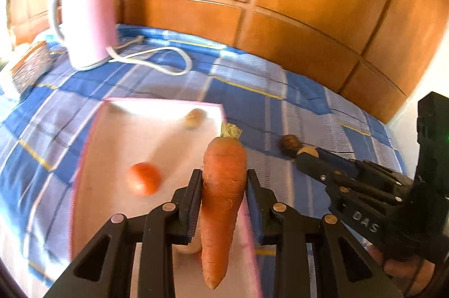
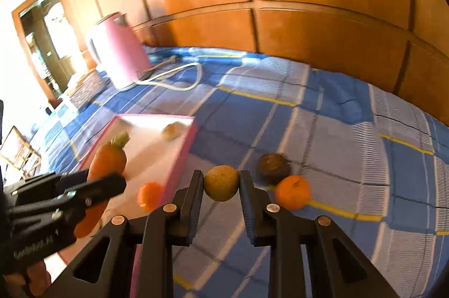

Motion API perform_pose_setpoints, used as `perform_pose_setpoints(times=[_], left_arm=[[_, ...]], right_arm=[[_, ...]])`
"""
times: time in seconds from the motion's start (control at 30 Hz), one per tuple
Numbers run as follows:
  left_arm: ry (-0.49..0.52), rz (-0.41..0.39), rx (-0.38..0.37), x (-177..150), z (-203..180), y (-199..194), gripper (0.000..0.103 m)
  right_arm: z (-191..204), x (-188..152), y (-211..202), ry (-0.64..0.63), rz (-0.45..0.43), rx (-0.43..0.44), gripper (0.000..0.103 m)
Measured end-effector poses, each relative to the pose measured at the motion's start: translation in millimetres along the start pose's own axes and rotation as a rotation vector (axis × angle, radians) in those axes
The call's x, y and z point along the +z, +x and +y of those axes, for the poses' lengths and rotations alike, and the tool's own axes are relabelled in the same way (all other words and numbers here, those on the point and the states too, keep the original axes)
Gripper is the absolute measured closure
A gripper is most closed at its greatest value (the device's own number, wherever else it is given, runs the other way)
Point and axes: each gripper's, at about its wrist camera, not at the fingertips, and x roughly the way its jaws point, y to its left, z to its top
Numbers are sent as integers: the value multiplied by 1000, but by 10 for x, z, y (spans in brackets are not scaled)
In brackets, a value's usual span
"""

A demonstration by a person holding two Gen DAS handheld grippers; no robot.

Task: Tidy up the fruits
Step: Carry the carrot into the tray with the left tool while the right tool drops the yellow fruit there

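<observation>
Gripping a long orange carrot (image 1: 223, 202) with a stubby green top, the left gripper (image 1: 223, 185) has its jaws clamped on the root's upper half, the tip hanging down below them. Right under and ahead of it sits the shallow pink-rimmed white tray (image 1: 89, 140), so the carrot hovers over the tray's near right edge. Over to its right, the right gripper (image 2: 221, 185) is squeezing a round yellowish-brown fruit (image 2: 221, 182), held above the blue checked bedspread (image 2: 336, 129), just right of the tray's wall.

Progress check: two pieces look already home in the tray, a small red-orange round fruit (image 1: 143, 178) and a pale tan round one (image 1: 194, 118) at the far end. Left outside, just right of the right gripper, are a dark brown round fruit (image 2: 273, 167) and an orange mandarin (image 2: 292, 192), lying close together. So I'd call it roughly halfway: two in, two in the air, two waiting.
</observation>
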Motion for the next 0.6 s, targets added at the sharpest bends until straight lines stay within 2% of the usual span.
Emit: perform_pose_setpoints(times=[0.2, 0.3, 0.4, 0.47, 0.6], left_arm=[[-62, -8, 62, -110, 543, -110, 73], [-71, 0, 83, -132, 705, -104, 73], [-100, -2, 104, -152, 826, -103, 72], [-118, 0, 114, -170, 882, -103, 68], [-125, -16, 110, -201, 907, -166, 67]], right_arm=[[512, 18, 103, -61, 27, 74, 77], [688, 31, 221, -81, 52, 83, 77], [787, 49, 329, -74, 76, 95, 77], [839, 67, 406, -56, 96, 117, 76], [886, 23, 459, -37, 120, 128, 73]])
